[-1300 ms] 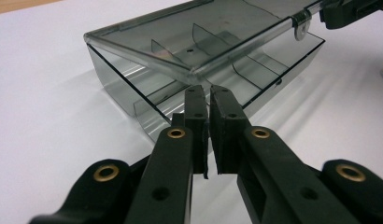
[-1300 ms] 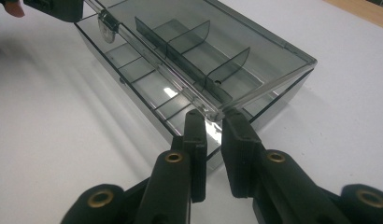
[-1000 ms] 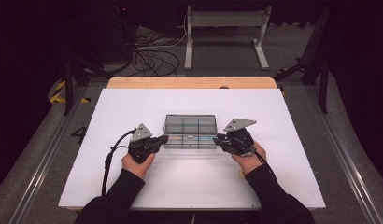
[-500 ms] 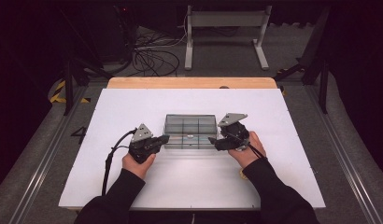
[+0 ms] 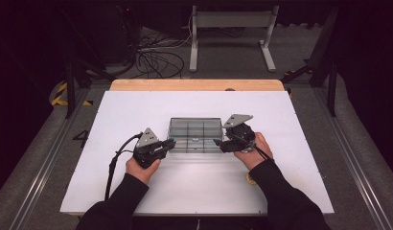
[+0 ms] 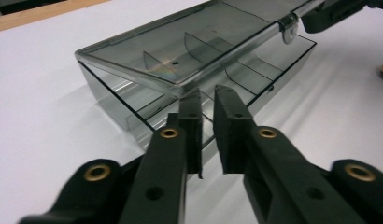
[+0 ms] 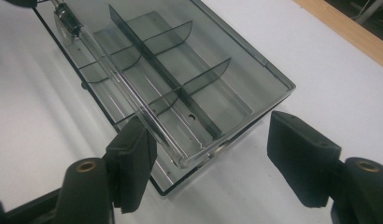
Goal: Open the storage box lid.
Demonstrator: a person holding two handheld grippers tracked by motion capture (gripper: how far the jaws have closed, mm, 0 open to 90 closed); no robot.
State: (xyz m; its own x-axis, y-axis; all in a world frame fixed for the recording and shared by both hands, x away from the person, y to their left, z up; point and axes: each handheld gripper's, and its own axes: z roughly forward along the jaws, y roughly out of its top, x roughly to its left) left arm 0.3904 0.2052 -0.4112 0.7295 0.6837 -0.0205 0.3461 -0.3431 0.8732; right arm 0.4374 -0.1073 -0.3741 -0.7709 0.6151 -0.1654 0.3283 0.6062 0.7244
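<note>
Jaws of the left gripper (image 6: 207,100) have just been parting, a narrow gap at the clear compartment box (image 5: 195,134) mid-table; the right gripper (image 7: 217,154) stands wide apart, straddling its corner without pressing.

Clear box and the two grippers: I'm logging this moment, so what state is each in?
Box: smoky clear plastic with dividers, standing flat on the white table, lid down, compartments empty.
Lid: lying on the box, its front edge just ahead of the left gripper's tips.
Left gripper: jaws just opening, a narrow gap, nothing pinched.
Right gripper: jaws wide open, straddling the box's corner, pads clear of it.
</note>
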